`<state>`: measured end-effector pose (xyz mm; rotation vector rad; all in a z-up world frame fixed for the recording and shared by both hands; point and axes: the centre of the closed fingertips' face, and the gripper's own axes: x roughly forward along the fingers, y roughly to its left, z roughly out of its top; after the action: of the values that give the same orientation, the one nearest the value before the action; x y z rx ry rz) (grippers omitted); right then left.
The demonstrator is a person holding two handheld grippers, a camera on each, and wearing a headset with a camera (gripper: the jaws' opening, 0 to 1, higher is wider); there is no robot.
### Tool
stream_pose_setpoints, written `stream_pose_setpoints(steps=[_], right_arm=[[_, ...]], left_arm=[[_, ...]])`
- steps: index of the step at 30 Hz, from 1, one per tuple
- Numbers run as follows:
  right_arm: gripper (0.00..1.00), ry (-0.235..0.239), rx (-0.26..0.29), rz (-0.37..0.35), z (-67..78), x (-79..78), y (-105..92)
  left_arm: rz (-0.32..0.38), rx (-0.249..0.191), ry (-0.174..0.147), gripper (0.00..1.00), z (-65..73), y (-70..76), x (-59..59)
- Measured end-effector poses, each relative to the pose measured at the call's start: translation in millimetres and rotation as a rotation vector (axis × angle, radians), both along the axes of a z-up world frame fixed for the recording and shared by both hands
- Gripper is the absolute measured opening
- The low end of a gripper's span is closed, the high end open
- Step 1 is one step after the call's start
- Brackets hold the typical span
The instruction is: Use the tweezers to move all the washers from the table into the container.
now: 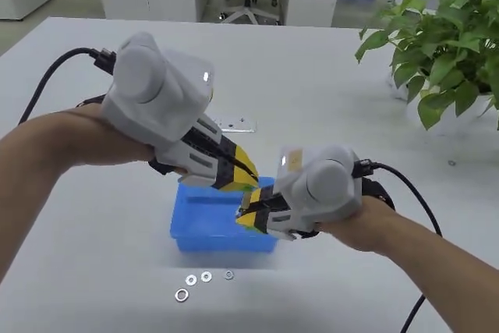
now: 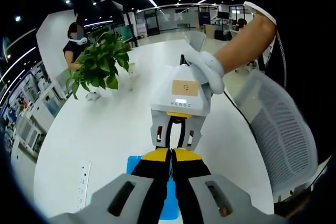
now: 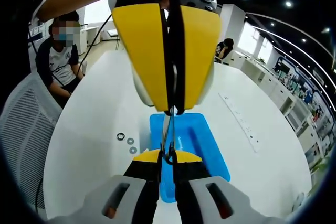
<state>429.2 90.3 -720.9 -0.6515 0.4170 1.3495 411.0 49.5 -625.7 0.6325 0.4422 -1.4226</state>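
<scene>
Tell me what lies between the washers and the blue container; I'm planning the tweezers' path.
Bare white table separates the washers from the container, nothing else. The head view shows it; the right gripper view agrees.

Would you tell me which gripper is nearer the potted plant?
Right. The right gripper lies on the plant's side of the blue container; the left gripper is on the opposite side.

Plastic, metal, matt tabletop
Smooth matt table (image 1: 327,91); container (image 1: 204,228) of faintly glossy plastic; washers (image 1: 191,280) of bright metal by the table's near edge; thin metal tweezers (image 3: 169,129); left gripper (image 1: 249,180) and right gripper (image 1: 242,216) shelled in matt plastic.
</scene>
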Motion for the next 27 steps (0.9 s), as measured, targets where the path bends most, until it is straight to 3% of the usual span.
stream_pose_setpoints(steps=[11, 27], right_arm=[[0.09, 0.023, -0.002, 0.003, -18.1, 19.0, 6.3], [0.09, 0.081, -0.026, 0.008, -50.5, 32.4, 10.5]], left_arm=[[0.029, 0.016, 0.004, 0.05, -17.1, 10.0, 22.0], [0.043, 0.032, 0.038, 0.05, -48.1, 14.9, 39.3]])
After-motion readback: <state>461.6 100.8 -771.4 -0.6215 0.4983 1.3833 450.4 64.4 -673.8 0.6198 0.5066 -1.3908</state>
